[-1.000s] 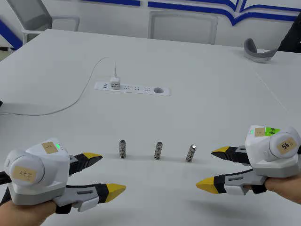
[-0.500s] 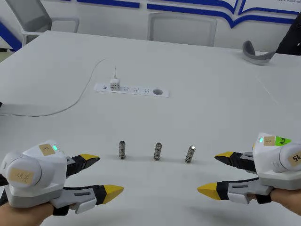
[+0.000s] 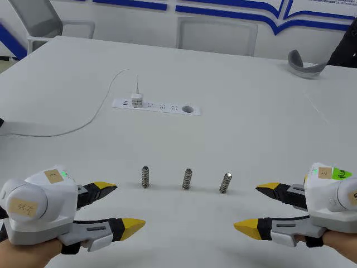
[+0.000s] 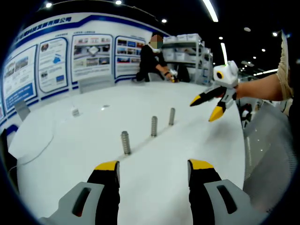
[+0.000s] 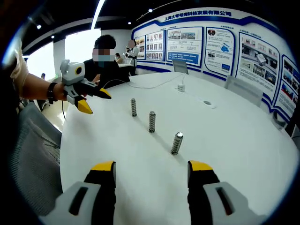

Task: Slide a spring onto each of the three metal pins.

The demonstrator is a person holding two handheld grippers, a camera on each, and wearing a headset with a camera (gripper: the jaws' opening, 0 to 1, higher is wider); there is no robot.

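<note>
Three short metal pins stand in a row on the white table, each with a spring around it: left pin (image 3: pixel 145 176), middle pin (image 3: pixel 187 178), right pin (image 3: pixel 225 182). They show again in the left gripper view as a near pin (image 4: pixel 125 142), a middle pin (image 4: pixel 153 126) and a far pin (image 4: pixel 172 116), and in the right gripper view as a near pin (image 5: pixel 176 142), a middle pin (image 5: pixel 151 121) and a far pin (image 5: pixel 133 107). My left gripper (image 3: pixel 116 204) is open and empty, left of the row. My right gripper (image 3: pixel 255 206) is open and empty, right of it.
A white power strip (image 3: pixel 156 105) with a plugged charger and cable lies further back on the table. A grey curved headband (image 3: pixel 305 64) rests at the far right edge. Chairs stand behind the table. People sit at the table's far end (image 5: pixel 105 56).
Both grippers have drawn back toward me and slightly outward, away from the pins. The camera has tilted a little. The pins and springs stand as before.
</note>
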